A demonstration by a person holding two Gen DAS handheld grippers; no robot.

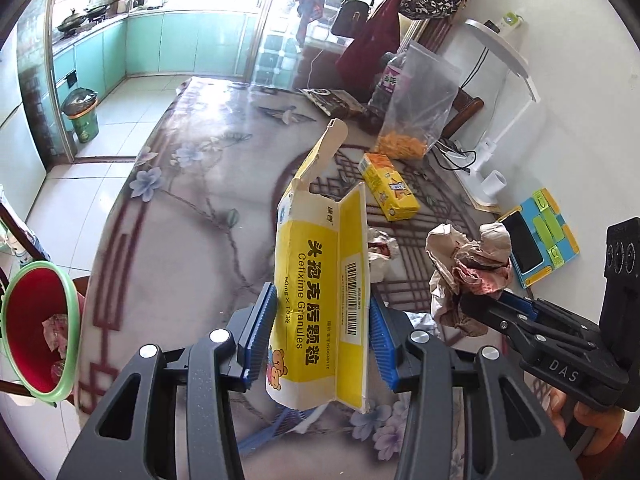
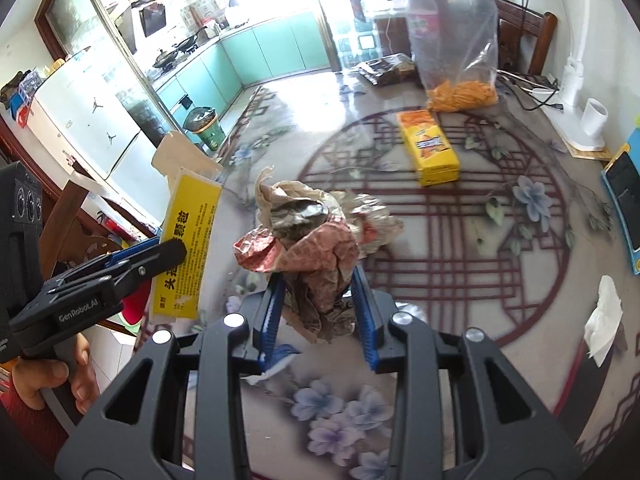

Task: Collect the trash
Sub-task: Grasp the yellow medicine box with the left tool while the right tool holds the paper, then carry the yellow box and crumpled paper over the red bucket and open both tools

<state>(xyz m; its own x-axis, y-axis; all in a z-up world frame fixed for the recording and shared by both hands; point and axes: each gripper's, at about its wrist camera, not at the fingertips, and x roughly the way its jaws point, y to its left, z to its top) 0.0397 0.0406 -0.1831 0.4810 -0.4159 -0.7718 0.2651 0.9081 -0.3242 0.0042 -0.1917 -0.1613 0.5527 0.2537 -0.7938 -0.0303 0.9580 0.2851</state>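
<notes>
My left gripper (image 1: 322, 330) is shut on an opened yellow medicine box (image 1: 316, 280) and holds it above the table; the box also shows in the right wrist view (image 2: 188, 248). My right gripper (image 2: 318, 312) is shut on a crumpled paper wad (image 2: 312, 252), also held up; the wad shows in the left wrist view (image 1: 468, 268), with the right gripper (image 1: 486, 310) just right of the box. A red bin with a green rim (image 1: 36, 328) stands below the table's left edge with scraps inside. Another crumpled wrapper (image 1: 380, 248) lies on the table behind the box.
On the flowered tablecloth (image 2: 460, 208) lie a yellow carton (image 2: 430, 150), a plastic bag of orange snacks (image 2: 460, 60), a dark packet (image 2: 384, 68), a white tissue (image 2: 604, 320), a white cup (image 2: 594, 118) and a phone on a coloured stand (image 1: 536, 240). A green bin (image 1: 82, 114) stands on the kitchen floor.
</notes>
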